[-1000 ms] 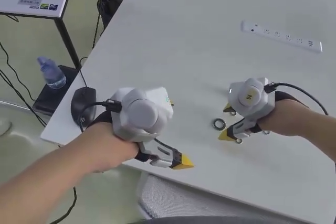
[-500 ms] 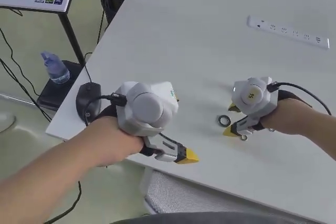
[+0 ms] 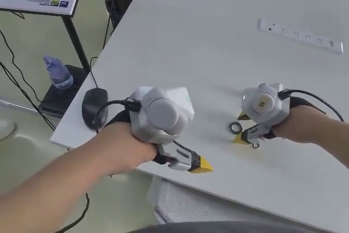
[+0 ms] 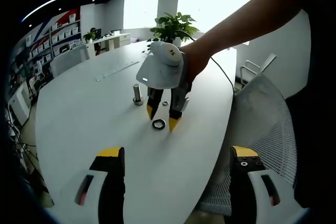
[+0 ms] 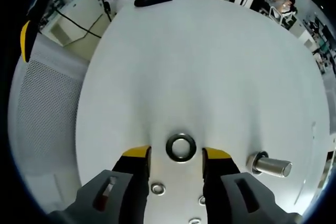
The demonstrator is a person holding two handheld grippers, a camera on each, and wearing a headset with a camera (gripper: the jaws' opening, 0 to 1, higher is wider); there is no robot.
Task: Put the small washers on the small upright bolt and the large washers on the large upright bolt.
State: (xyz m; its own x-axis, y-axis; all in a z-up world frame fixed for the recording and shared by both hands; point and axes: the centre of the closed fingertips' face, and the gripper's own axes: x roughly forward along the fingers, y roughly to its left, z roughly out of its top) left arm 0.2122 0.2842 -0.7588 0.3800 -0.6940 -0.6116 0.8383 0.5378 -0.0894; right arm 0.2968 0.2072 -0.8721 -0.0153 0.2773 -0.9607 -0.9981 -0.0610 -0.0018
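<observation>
My right tongs (image 5: 177, 153) stand open over the bench (image 5: 184, 51), one jaw on each side of a large washer (image 5: 170, 147), not gripping it. A small washer (image 5: 157, 188) lies by one jaw, and a bolt (image 5: 270, 166) stands upright nearby. My left tongs (image 4: 177, 152) gape wide and empty at the bench edge.

Head view looks down; both gripper views, facing oppositely, probably share one washer (image 5: 181, 147).

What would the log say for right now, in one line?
left gripper: open, empty, near table edge | right gripper: open, jaws straddle large washer | upright bolt: close by
</observation>
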